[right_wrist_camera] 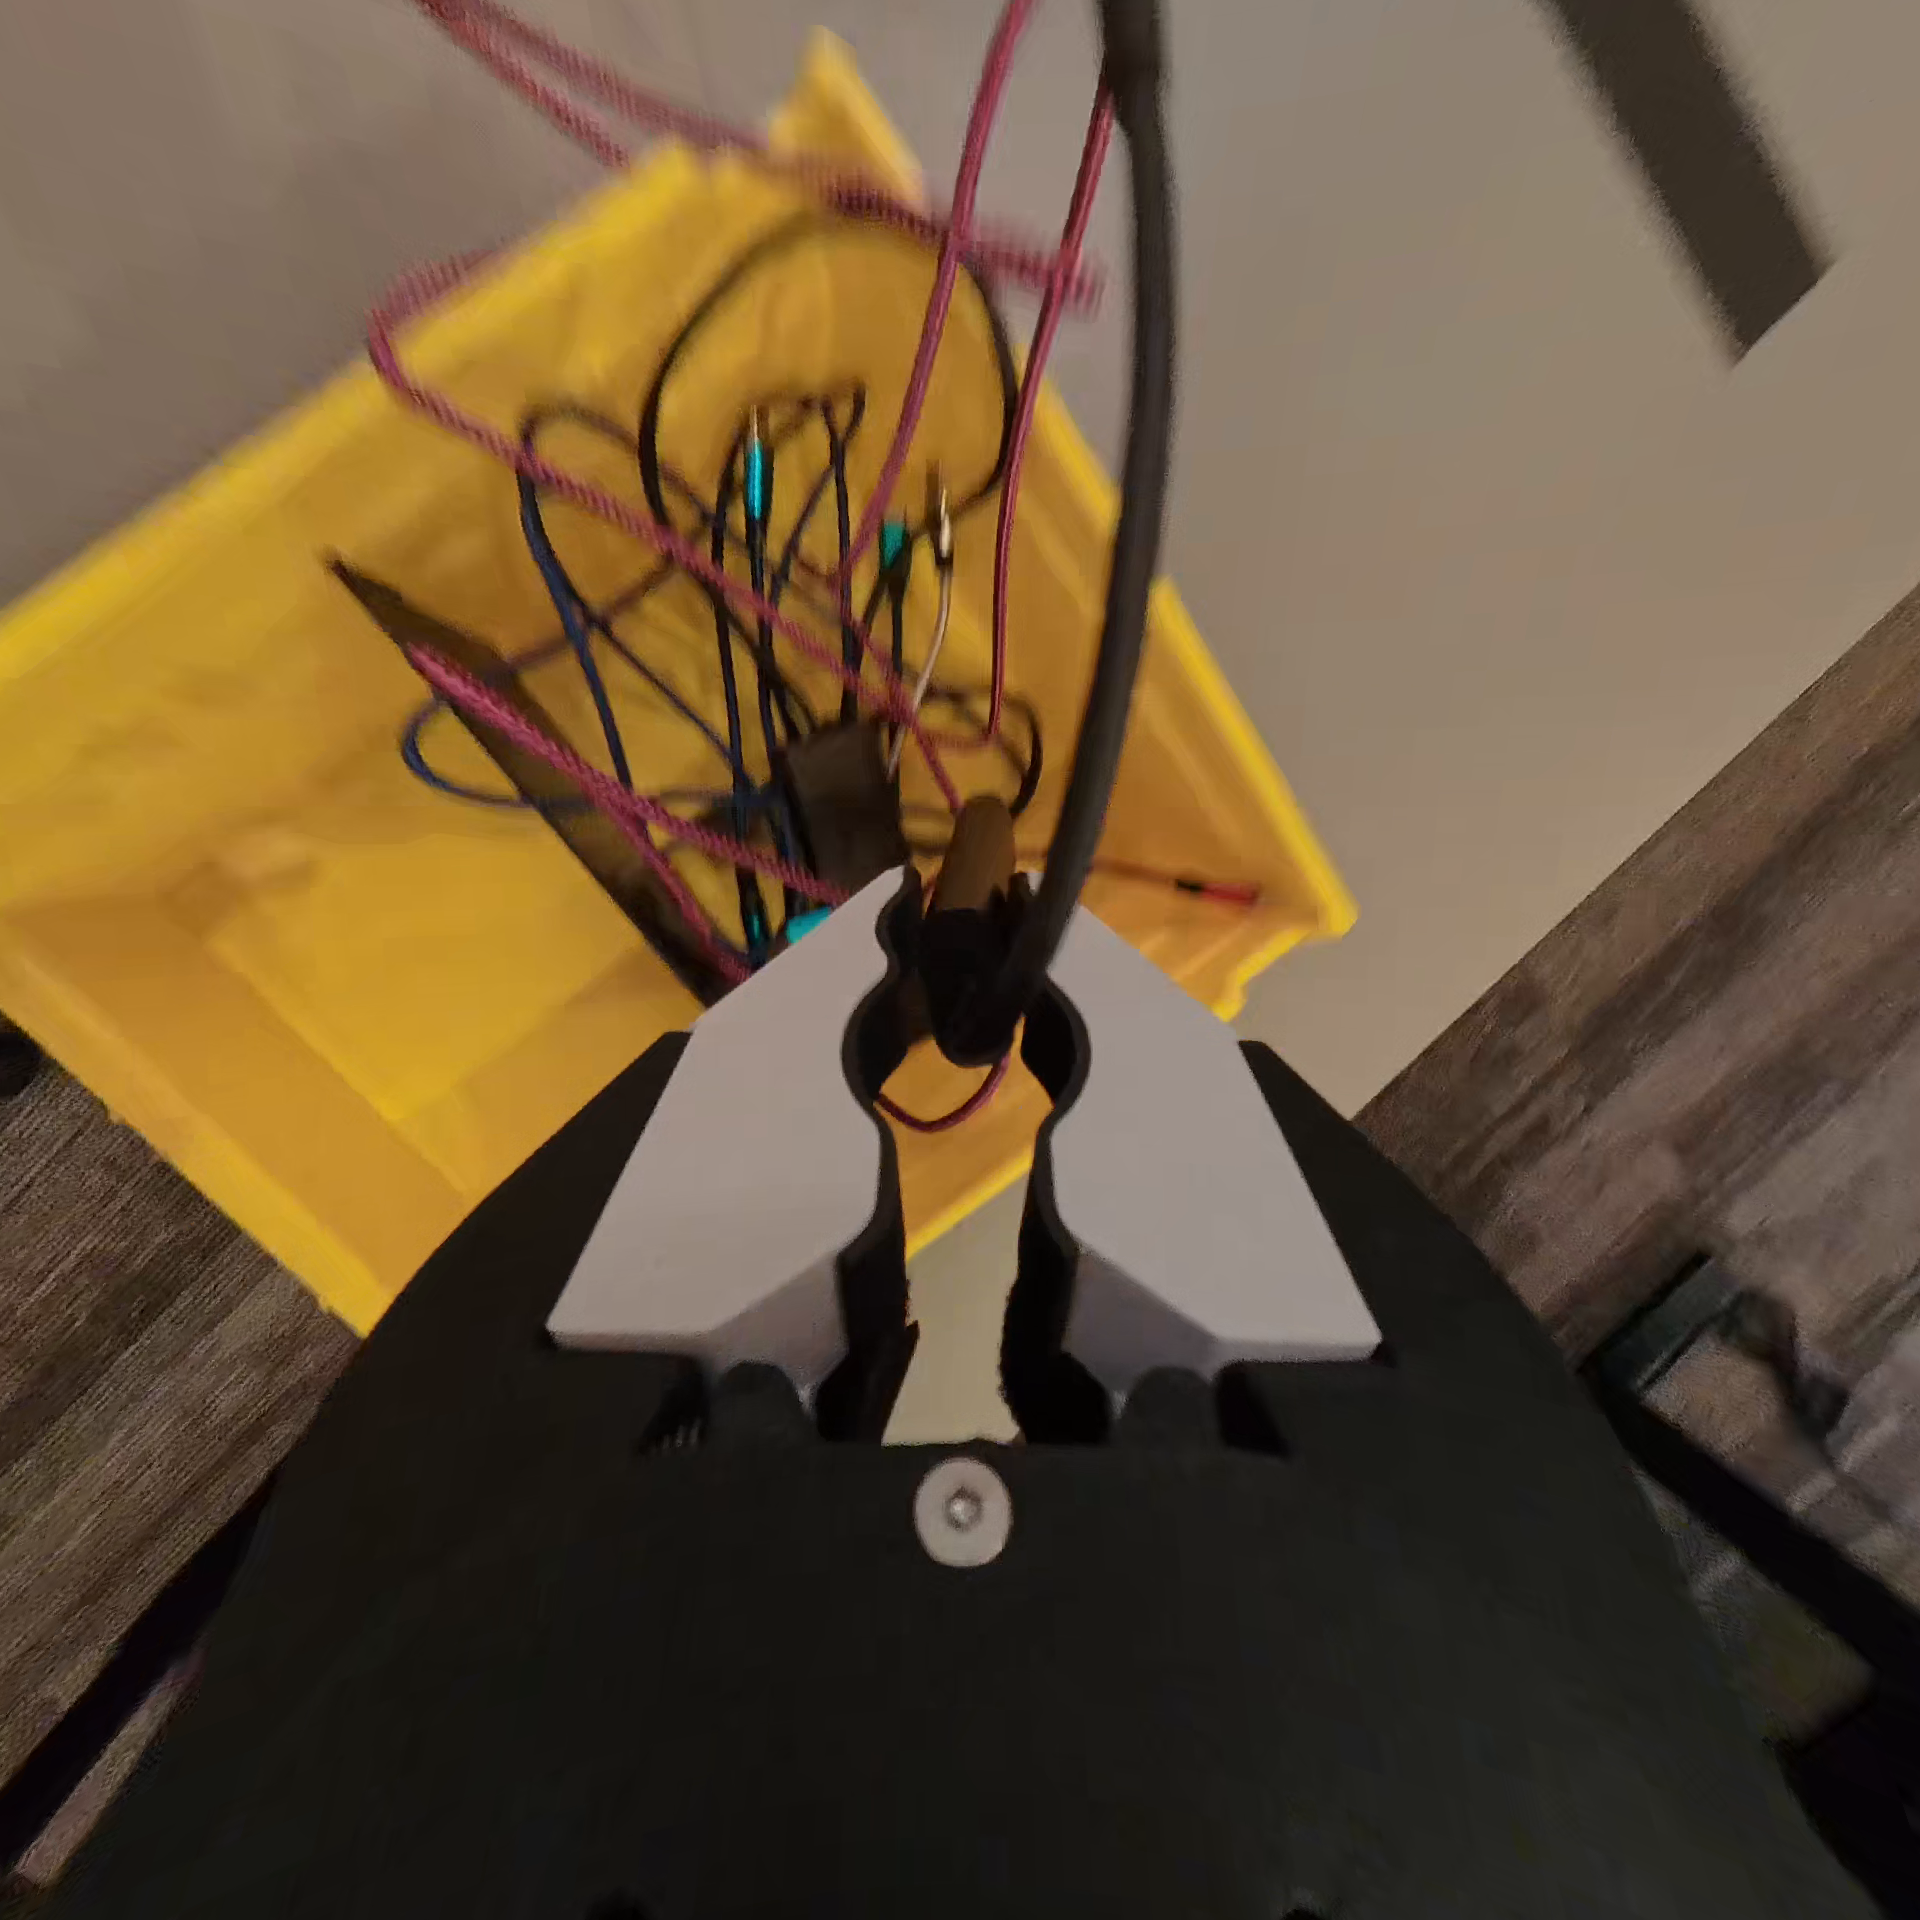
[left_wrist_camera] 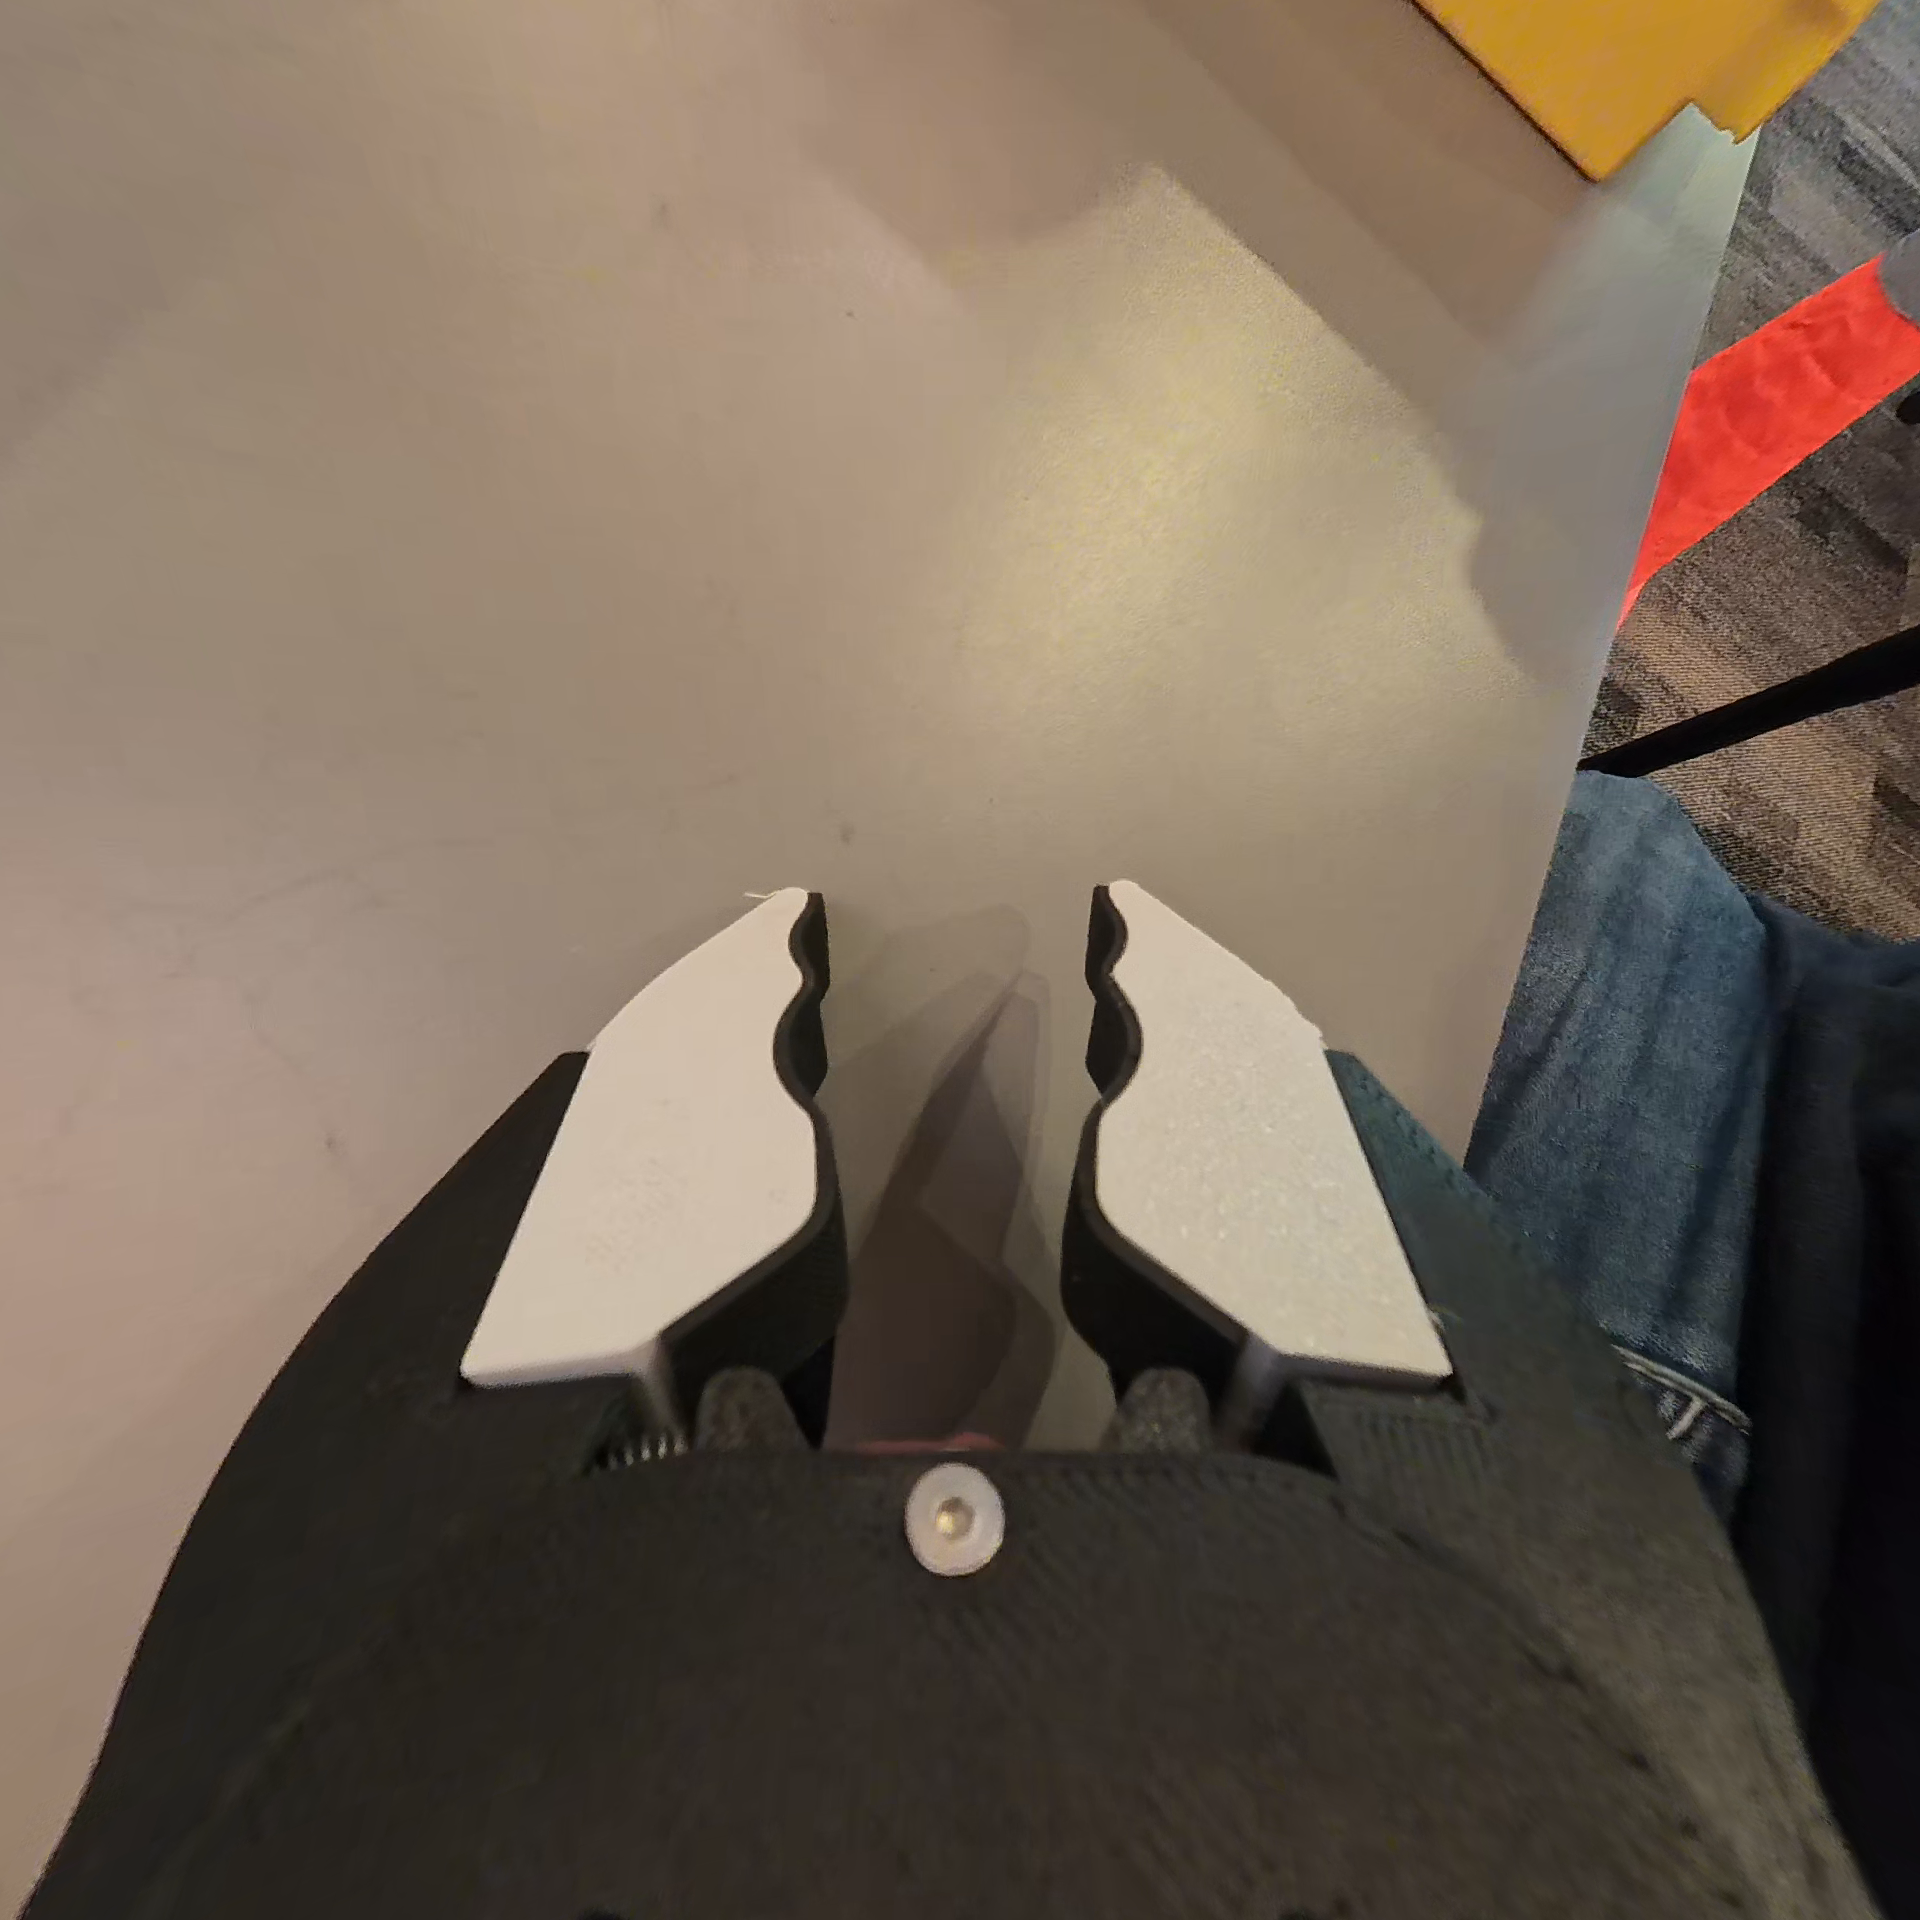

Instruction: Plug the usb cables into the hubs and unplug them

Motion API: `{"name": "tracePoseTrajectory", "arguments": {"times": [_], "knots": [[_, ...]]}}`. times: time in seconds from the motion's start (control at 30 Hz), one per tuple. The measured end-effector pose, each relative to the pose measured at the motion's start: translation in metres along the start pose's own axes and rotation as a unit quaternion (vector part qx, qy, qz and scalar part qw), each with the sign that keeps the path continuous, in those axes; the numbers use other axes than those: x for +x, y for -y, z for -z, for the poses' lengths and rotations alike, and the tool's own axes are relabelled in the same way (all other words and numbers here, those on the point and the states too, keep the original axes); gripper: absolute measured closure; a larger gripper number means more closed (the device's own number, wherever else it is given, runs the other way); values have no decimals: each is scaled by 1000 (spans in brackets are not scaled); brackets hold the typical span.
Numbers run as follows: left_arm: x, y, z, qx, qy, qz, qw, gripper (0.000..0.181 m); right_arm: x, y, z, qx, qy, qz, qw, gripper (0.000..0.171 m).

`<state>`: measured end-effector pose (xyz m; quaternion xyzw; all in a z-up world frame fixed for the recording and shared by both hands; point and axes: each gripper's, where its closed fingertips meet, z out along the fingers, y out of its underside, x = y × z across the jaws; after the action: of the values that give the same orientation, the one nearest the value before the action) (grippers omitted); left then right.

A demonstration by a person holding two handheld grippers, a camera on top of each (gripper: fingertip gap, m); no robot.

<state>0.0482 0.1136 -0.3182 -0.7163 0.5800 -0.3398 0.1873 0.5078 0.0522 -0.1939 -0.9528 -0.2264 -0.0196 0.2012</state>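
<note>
In the right wrist view my right gripper [right_wrist_camera: 961,899] is shut on the dark plug end [right_wrist_camera: 961,987] of a thick black cable [right_wrist_camera: 1148,436], which rises out of the top of the frame. It hangs over a yellow bin [right_wrist_camera: 260,831] that holds a tangle of maroon braided cables [right_wrist_camera: 727,613], blue and black cables [right_wrist_camera: 582,623] with teal plugs, and a dark hub [right_wrist_camera: 842,800]. The picture is blurred. In the left wrist view my left gripper [left_wrist_camera: 958,914] is open and empty over the bare beige table [left_wrist_camera: 520,468]. No cable or hub shows there.
The table edge [left_wrist_camera: 1600,520] runs down the right of the left wrist view, with grey carpet, a red strip [left_wrist_camera: 1766,416] and blue jeans [left_wrist_camera: 1662,1039] beyond. A corner of the yellow bin [left_wrist_camera: 1621,73] shows at top right. A dark flat bar [right_wrist_camera: 1704,177] lies on the table. The grippers' ends are close to 50 centimeters from one another. The right tips stand about 35 centimeters off the dark flat bar [right_wrist_camera: 1704,177].
</note>
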Motion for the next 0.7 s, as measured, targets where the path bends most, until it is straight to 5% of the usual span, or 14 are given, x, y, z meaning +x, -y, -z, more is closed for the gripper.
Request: {"name": "tracePoseTrajectory", "arguments": {"times": [0.2,0.53,0.7], "knots": [[3,1,-3,0,-1,-3,1000,135,-12,-40,-34,-122,-3,35,992,157],[5,-1,-2,-4,7,-11,1000,135,-35,-38,-104,-249,43,106,962,158],[4,0,-2,-1,0,-6,1000,137,-34,-16,-56,-215,42,81,972,111]]}}
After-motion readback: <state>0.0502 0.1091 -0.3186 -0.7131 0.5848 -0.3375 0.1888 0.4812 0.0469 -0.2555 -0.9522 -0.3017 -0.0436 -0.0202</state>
